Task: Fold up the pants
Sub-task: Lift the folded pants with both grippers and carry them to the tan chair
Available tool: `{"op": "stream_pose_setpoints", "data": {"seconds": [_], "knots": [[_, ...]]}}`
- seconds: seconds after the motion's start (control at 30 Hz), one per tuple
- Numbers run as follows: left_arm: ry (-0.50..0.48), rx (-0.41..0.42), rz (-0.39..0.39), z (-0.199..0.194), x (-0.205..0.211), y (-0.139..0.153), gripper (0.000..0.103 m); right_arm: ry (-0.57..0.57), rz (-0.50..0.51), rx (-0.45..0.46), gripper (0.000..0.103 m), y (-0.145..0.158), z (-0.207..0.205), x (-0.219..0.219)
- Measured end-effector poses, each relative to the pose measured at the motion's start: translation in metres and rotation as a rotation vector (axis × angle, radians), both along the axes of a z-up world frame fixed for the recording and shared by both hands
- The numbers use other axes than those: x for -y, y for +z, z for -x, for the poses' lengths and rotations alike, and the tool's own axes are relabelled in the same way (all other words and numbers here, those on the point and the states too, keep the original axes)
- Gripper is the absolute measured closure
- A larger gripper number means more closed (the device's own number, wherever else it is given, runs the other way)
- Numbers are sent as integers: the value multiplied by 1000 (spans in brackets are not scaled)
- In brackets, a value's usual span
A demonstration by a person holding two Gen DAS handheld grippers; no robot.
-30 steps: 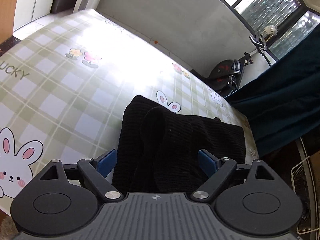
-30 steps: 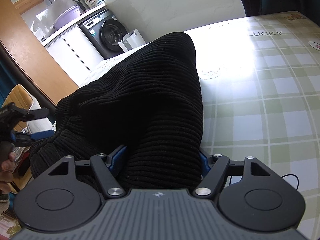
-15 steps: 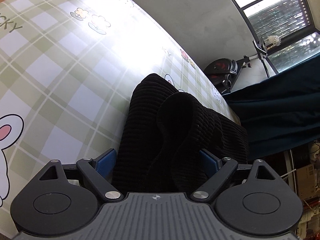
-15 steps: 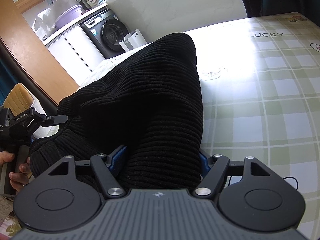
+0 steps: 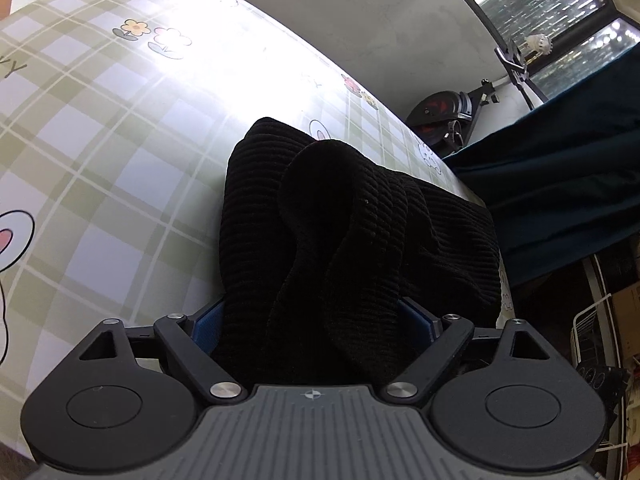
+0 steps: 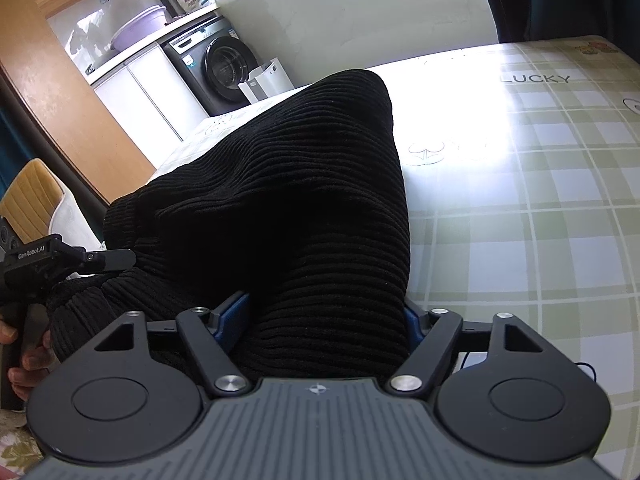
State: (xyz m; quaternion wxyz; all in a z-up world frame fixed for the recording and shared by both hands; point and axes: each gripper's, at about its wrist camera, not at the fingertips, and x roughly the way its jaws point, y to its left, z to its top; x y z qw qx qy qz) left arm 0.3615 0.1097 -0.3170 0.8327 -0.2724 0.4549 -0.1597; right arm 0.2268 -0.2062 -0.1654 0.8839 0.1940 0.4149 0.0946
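While both jaws grip bunched fabric, left closing, the black pants (image 5: 352, 216) stretch lengthwise between them.

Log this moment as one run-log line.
stage: fold underway | left tool: closing, pants between jaws | right tool: pants between jaws | surface: checked tablecloth

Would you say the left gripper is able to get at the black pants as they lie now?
Probably yes. The black pants already bunch between the blue pads of the left gripper, whose jaws are closing, and nothing stands between them on the checked tablecloth.
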Motion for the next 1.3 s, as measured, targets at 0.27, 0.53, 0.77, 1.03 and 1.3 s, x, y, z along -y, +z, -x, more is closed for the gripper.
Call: {"op": "stream_pose_setpoints", "data": {"seconds": [0.27, 0.53, 0.77, 1.03, 1.3], "knots": [[28, 22, -18, 18, 5, 5, 26, 27, -4, 23, 40, 2, 3, 3], [12, 25, -3, 18, -9, 3, 17, 15, -56, 18, 32, -6, -15, 15], [-22, 30, -18, 10, -6, 5, 14, 38, -88, -8, 26, -8, -28, 21], [-29, 34, -129, 8, 17, 12, 10, 117, -71, -28, 3, -7, -40, 7], [-22, 61, -173, 15, 23, 21, 24, 90, 12, 2, 30, 0, -31, -5]]}}
